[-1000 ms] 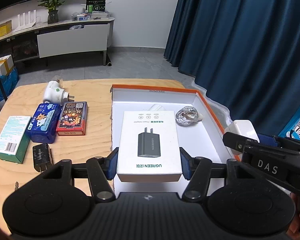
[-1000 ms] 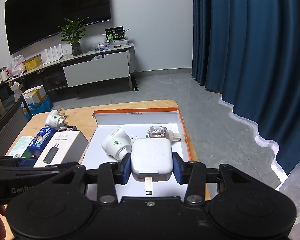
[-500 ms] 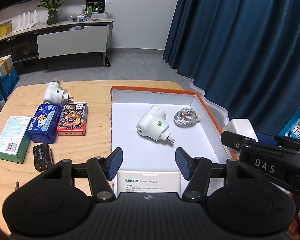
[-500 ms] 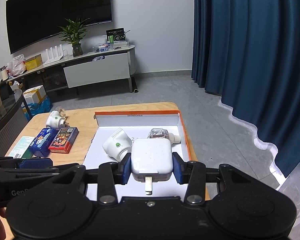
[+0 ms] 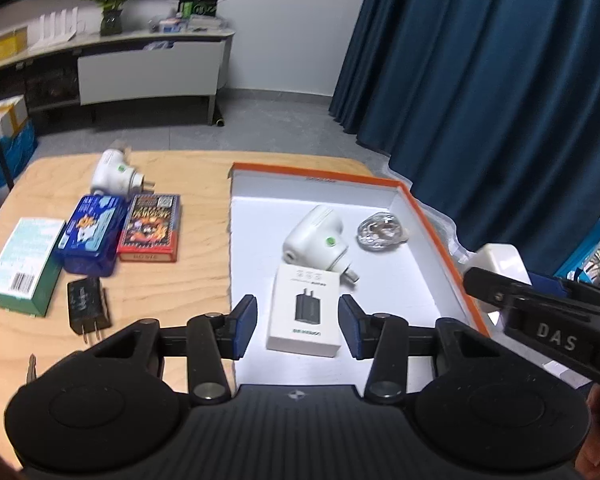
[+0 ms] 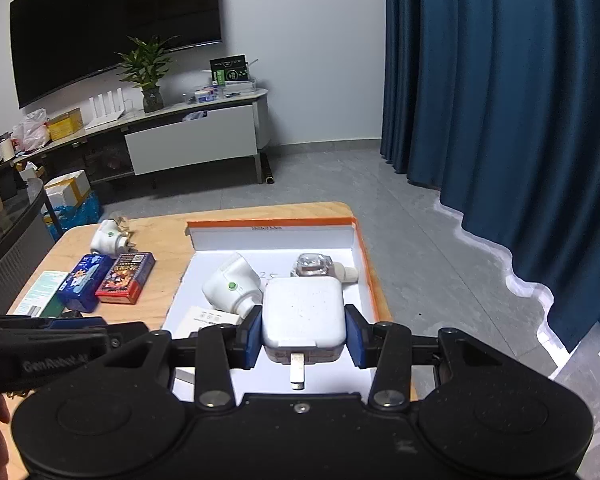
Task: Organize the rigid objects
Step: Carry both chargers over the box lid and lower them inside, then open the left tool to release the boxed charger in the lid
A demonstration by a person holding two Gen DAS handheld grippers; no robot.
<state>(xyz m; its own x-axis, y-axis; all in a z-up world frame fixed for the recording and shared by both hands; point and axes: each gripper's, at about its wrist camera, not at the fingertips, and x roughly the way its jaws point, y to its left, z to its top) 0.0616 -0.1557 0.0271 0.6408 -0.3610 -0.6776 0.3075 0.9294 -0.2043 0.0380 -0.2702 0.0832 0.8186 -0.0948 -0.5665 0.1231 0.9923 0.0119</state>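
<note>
Hiding tray [image 6: 364, 240] floor: white charger [image 6: 303, 312] clamped in right tool [image 6: 303, 338].

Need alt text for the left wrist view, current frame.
Open left gripper above a white adapter box lying in an orange-rimmed tray, beside a white plug. Card boxes sit on the wooden table left.

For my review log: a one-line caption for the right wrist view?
Right gripper holds a white square charger over the orange-rimmed tray.
</note>
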